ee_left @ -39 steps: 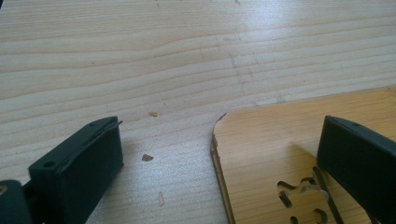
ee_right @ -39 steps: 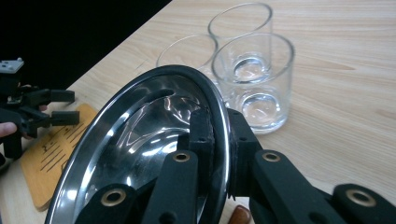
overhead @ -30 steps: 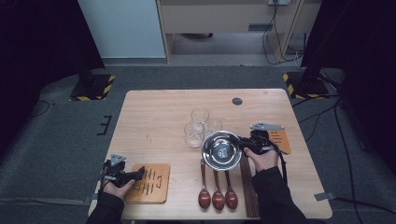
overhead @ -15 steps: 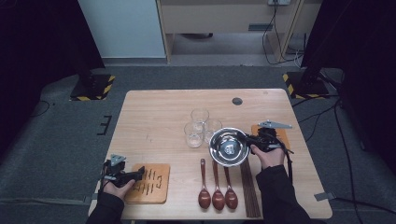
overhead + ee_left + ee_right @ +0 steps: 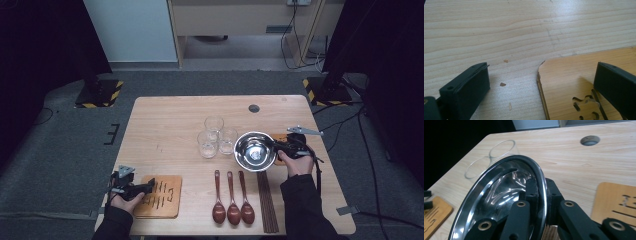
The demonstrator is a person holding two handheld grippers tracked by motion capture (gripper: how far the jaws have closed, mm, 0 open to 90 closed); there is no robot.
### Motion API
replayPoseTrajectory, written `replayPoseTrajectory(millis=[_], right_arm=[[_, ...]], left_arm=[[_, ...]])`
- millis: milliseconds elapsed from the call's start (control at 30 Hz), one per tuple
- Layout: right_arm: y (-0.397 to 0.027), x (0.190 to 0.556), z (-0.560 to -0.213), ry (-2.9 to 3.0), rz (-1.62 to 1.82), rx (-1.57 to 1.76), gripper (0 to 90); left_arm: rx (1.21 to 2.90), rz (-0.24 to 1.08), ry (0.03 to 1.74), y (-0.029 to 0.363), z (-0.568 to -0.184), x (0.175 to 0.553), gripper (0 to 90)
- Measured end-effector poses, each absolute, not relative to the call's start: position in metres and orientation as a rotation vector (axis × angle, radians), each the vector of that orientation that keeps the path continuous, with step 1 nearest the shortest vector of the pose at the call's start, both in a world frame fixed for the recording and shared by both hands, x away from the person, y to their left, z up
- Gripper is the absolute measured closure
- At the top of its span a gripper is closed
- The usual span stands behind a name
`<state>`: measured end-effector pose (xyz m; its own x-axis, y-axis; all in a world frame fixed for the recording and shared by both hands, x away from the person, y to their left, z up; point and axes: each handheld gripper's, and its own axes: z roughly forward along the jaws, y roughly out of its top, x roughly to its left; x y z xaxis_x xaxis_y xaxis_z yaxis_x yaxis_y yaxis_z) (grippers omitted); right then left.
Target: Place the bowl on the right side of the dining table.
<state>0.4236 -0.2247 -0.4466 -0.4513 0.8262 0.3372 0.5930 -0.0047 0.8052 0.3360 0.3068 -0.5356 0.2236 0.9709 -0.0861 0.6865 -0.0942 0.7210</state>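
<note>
A shiny steel bowl (image 5: 254,151) hangs tilted over the right half of the table, and my right gripper (image 5: 278,148) is shut on its right rim. In the right gripper view the rim of the bowl (image 5: 499,195) is clamped between the black jaws of that gripper (image 5: 541,191), one inside and one outside. My left gripper (image 5: 146,188) rests at the near left corner, open, its jaws straddling the edge of a slotted wooden coaster (image 5: 161,196). In the left gripper view that coaster (image 5: 574,80) lies between the wide-apart jaws of the left gripper (image 5: 541,80), untouched.
Three clear glasses (image 5: 215,136) stand close to the bowl's left. Three wooden spoons (image 5: 232,204) and dark chopsticks (image 5: 268,201) lie near the front edge. A second wooden coaster (image 5: 617,200) lies under the right hand. A cable hole (image 5: 254,108) sits at the back.
My right gripper has carried the bowl to the right and a little farther from the person, away from the spoons. The left gripper has stayed put.
</note>
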Motion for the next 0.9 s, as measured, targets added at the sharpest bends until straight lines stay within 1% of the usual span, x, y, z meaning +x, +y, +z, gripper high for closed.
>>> replayPoseTrajectory(millis=[900], right_arm=[[-0.269, 0.442, -0.458, 1.893, 1.374, 1.632, 83.5]], left_arm=[[1.850, 0.559, 1.529, 0.307, -0.536, 0.336, 0.0]])
